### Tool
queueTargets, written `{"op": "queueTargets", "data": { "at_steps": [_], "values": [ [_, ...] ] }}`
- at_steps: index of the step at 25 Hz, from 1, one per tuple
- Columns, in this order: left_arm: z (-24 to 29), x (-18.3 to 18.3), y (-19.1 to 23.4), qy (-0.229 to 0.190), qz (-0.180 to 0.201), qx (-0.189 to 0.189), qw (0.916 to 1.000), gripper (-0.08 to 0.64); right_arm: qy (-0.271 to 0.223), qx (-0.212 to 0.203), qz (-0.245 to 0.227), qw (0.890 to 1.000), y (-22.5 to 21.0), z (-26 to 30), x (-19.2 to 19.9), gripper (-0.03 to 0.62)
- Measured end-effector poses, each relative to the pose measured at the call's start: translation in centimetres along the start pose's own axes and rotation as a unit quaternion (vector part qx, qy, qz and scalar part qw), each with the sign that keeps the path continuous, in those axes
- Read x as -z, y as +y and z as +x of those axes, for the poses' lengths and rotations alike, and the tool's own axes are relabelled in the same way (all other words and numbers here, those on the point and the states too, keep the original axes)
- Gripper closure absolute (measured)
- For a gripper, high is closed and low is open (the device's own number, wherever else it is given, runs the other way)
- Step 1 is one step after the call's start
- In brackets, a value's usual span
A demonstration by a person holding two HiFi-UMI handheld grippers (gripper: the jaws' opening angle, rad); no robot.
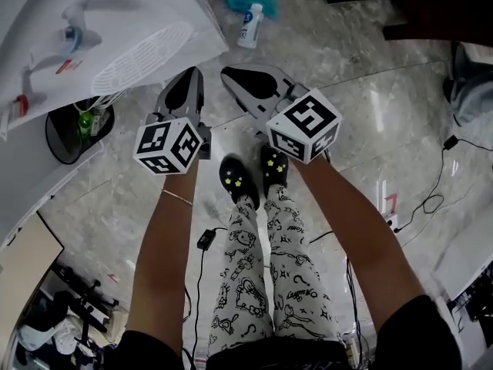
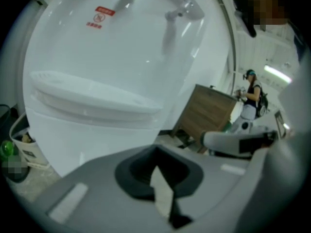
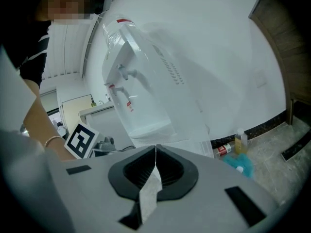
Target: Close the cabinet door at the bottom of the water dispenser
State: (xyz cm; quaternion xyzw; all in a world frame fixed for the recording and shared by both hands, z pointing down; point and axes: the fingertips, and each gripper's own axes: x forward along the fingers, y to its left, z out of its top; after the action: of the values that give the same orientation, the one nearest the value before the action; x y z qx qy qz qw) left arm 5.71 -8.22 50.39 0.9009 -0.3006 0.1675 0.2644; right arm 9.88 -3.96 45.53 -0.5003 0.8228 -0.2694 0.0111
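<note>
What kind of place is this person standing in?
Probably an indoor office or workroom: a polished stone-look floor, a white water dispenser against the wall, and loose cables trailing across the floor.

Grey left gripper (image 2: 156,155) and right gripper (image 3: 155,152), black-padded, with black-and-white marker cubes (image 1: 171,145); white doodle-print trousers (image 1: 262,272), black shoes (image 1: 237,179) (yellow stars), thin bracelet (image 1: 177,197).

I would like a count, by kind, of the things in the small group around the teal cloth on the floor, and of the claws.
Bottles: 3 (yellow bottle, red-labelled bottle, white bottle)
Teal cloth: 1
Claws: 2 (left claw, right claw)
Total: 6
</note>
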Motion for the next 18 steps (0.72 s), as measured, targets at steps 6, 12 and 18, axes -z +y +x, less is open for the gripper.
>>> {"op": "queueTargets", "data": {
  "at_steps": [6,12,18],
  "values": [
    [-2.4,0.3,-1.1,0.007,0.01,0.008,0.9999,0.565,0.013,-0.007,0.0,1.0,1.9,-0.2,0.8,0.575],
    [-4.0,0.5,-1.4,0.008,0.001,0.01,0.9999,0.565,0.014,0.002,-0.002,1.0,2.6,-0.7,0.6,0.575],
    [-4.7,0.4,-2.7,0.011,0.013,0.031,0.9994,0.565,0.01,0.006,0.001,1.0,3.2,-1.4,0.4,0.577]
  ]
}}
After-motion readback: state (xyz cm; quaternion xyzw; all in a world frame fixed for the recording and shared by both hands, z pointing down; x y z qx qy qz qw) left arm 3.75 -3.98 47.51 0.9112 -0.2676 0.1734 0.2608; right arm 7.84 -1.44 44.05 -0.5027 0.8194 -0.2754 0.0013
